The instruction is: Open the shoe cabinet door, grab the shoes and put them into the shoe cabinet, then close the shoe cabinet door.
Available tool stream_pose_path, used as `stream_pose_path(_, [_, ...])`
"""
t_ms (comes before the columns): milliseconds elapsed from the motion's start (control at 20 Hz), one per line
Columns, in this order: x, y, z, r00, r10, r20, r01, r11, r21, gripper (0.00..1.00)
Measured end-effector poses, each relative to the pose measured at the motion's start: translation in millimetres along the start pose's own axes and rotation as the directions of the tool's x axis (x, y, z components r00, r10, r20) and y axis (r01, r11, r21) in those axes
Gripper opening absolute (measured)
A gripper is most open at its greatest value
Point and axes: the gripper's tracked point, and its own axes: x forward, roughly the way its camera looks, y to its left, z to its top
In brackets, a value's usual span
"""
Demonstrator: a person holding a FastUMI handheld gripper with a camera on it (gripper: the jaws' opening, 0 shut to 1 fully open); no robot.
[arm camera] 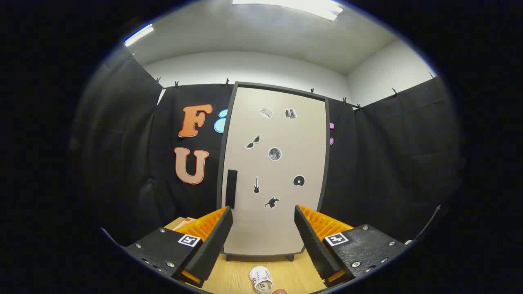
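Two fingers of the hand-held gripper (263, 212) stand wide apart with nothing between them, raised above the wooden worktop (237, 277). Nearest of all, a small white shoe (261, 279) with dark and red side markings lies on the worktop, low between the fingers and in front of the cabinet's foot. Just below it shows a sliver of something skin-toned, too little to tell what it is.

Beyond the shoe stands the shoe cabinet (273, 171), upright on short dark feet at the back of the worktop. Its beige door (286, 228) sits shut within a dark frame. A dark vertical handle (231, 188) is fixed near the door's left edge, just above the left finger's tip. Several small black and grey stickers (274, 154) are scattered over the door's face, among them a guitar, a disc and sunglasses. Black cloth hangs behind the cabinet.
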Motion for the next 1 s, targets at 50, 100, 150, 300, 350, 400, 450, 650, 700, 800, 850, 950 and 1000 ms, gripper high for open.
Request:
stream_pose_path(50, [-3.5, -2.8, 1.0, 1.0, 0.002, -0.001, -0.002, 1.0, 0.009, 0.95])
stream_pose_path(100, [-8.3, -5.5, 0.0, 1.0, 0.004, -0.005, -0.004, 1.0, 0.022, 0.94])
stream_pose_path(150, [-12.4, -8.2, -1.1, 1.0, 0.003, -0.007, -0.003, 1.0, 0.029, 0.95])
stream_pose_path(300, [-13.1, -9.8, -2.0, 1.0, 0.002, -0.01, -0.002, 1.0, 0.028, 0.95])
stream_pose_path(350, [-11.9, -9.9, -1.9, 1.0, 0.002, -0.011, -0.002, 1.0, 0.029, 0.95])
stream_pose_path(400, [-11.4, -9.5, -1.5, 1.0, 0.004, -0.011, -0.004, 0.999, 0.032, 0.95])
stream_pose_path(450, [-11.4, -10.2, -1.7, 1.0, 0.005, -0.012, -0.004, 0.999, 0.033, 0.95])
stream_pose_path(650, [-10.1, -11.1, -2.4, 1.0, 0.009, -0.017, -0.009, 0.999, 0.044, 0.94])
stream_pose_path(700, [-9.3, -10.9, -3.9, 1.0, 0.01, -0.02, -0.009, 0.999, 0.049, 0.94])
stream_pose_path(800, [-7.1, -10.9, -6.4, 1.0, 0.01, -0.024, -0.009, 0.999, 0.052, 0.95])
stream_pose_path(850, [-4.4, -9.7, -8.6, 1.0, 0.012, -0.028, -0.011, 0.999, 0.051, 0.95])
stream_pose_path(950, [3.8, -1.9, -14.3, 0.999, 0.03, -0.04, -0.027, 0.998, 0.058, 0.94])
stream_pose_path(1000, [9.1, 1.9, -16.2, 0.998, 0.038, -0.042, -0.035, 0.998, 0.057, 0.95])
